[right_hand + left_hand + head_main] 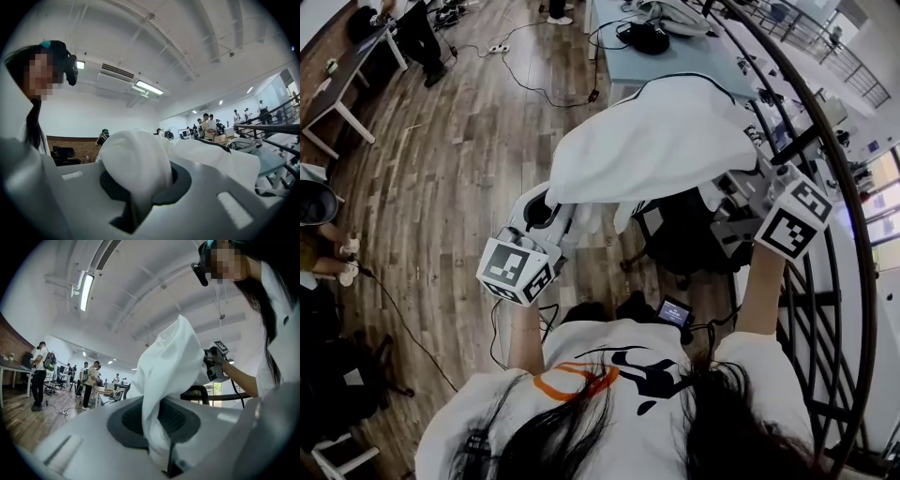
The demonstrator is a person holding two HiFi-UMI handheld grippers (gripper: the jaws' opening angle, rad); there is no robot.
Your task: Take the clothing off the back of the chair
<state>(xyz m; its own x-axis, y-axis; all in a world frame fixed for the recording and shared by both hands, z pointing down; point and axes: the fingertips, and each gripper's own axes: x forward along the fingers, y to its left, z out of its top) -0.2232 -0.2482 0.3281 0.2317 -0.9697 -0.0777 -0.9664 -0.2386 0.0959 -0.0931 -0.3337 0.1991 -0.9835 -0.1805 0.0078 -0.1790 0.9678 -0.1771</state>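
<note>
Now, entry for this moment. Landmark: the dark chair (pixel 682 236), centre-right in the head view. The white garment (pixel 649 141) hangs spread above the chair, stretched between the two grippers and hiding most of the seat back from above. I cannot tell whether its lower edge touches the chair or clears it.

Left gripper (pixel 551 214): to the left of the chair, at the garment's lower left corner. In the left gripper view its fingers (pixel 84 441) are clenched on a fold of the white cloth. The cloth rises out of the pinch and billows up and to the right. The chair's dark curved top shows just under the cloth in that view.

Right gripper (pixel 729 192): to the right of the chair, on the garment's right edge. In the right gripper view its fingers (pixel 225 199) are clamped on a thick bunch of the same cloth, and the rest trails off to the right.

Beyond the chair: a pale blue bench (pixel 694 66) with a black bag (pixel 647 37) on it. Left of the chair: wooden floor (pixel 441 169), with a black cable (pixel 546 84) running to a power strip (pixel 498 48). Right of the chair: a dark curved railing (pixel 862 272). Several people stand in the far part of the room, seen in both gripper views.
</note>
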